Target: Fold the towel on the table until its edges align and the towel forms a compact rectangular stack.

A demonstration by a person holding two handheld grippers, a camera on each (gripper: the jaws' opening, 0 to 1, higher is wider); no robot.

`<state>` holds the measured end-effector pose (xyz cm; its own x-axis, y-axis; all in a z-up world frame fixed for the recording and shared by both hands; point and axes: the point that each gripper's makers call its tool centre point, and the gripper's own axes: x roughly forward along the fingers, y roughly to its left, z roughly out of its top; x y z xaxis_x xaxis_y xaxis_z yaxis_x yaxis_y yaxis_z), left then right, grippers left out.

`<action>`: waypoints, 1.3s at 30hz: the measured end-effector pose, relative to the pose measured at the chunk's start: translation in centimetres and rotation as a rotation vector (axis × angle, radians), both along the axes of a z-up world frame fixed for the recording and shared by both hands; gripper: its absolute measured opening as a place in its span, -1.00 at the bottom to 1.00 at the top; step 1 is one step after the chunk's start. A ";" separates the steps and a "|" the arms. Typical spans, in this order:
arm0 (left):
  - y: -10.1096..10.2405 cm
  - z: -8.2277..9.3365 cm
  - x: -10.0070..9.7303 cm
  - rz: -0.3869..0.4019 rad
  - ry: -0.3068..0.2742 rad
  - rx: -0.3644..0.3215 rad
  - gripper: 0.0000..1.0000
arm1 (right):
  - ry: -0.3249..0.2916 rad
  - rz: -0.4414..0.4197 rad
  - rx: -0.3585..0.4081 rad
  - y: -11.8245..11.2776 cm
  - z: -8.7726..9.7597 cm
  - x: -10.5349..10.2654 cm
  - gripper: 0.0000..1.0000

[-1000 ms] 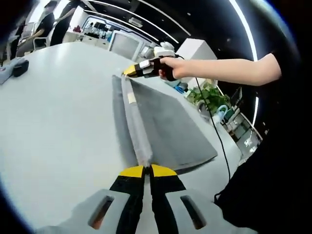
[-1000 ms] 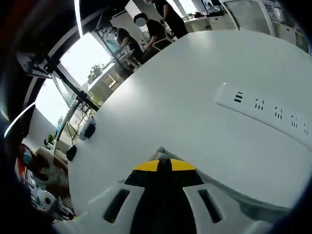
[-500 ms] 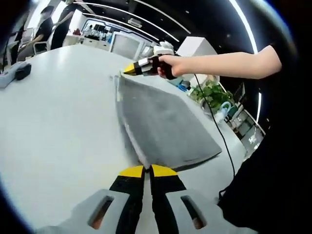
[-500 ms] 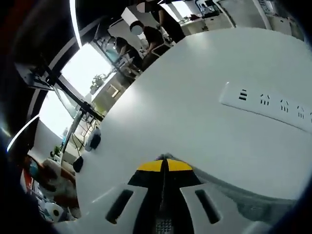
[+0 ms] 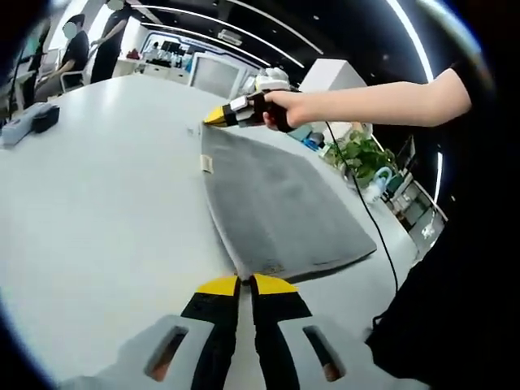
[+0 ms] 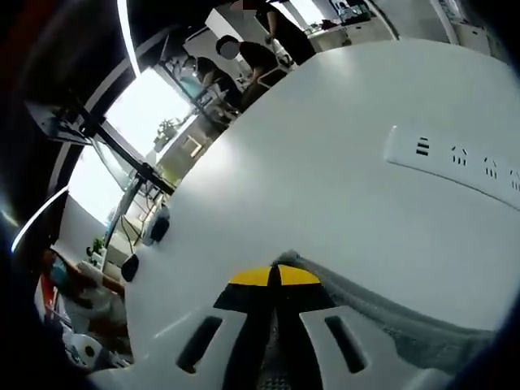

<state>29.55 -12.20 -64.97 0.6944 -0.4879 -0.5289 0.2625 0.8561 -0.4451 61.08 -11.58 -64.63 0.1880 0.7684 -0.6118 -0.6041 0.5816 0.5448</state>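
Towel: the grey towel (image 5: 280, 211) lies folded flat on the white tabletop (image 5: 97, 211), stretched between the two grippers; a small white tag (image 5: 206, 164) sits on its left edge, toward the far corner.
Left hand-held gripper: the left hand-held gripper (image 5: 240, 283) has its yellow-tipped jaws pressed together on the towel's near corner; that corner rests low on the tabletop.
Right hand-held gripper: the right hand-held gripper (image 5: 218, 117) is at the towel's far corner, held in a hand (image 5: 280, 110) with a bare forearm reaching in from the right; in its own view its jaws (image 6: 273, 276) are closed on the grey cloth (image 6: 382, 313), which trails off to the right.
Tabletop extras: a white power strip (image 6: 455, 158) lies farther off; a dark object (image 5: 42, 118) sits at the far left edge.
Background: seated people (image 6: 244, 57) beyond the tabletop; a green plant (image 5: 361, 154) at the right.
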 end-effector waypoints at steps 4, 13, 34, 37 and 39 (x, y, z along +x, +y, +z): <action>0.3 -0.3 0.2 -0.042 -0.013 0.120 -0.83 | 0.035 -0.028 0.057 0.6 0.0 0.4 -1.00; 0.1 0.7 0.4 -0.083 -0.047 0.201 -0.81 | 0.036 -0.055 0.085 0.6 0.0 -0.3 -1.00; -4.0 7.3 3.3 -0.093 -0.218 0.080 -0.70 | -0.399 0.173 -0.024 -7.2 6.2 -1.7 -1.00; -5.6 7.8 3.7 -0.137 -0.234 0.084 -0.71 | -0.414 0.173 -0.041 -9.6 6.6 -2.0 -1.00; -6.7 7.9 3.9 -0.161 -0.237 0.099 -0.71 | -0.420 0.163 -0.053 -11.3 6.7 -1.9 -1.00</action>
<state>33.44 -18.93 -57.10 0.7219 -0.5559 -0.4122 0.4851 0.8313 -0.2714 59.15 -22.84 -57.97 0.3074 0.7780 -0.5479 -0.8525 0.4810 0.2048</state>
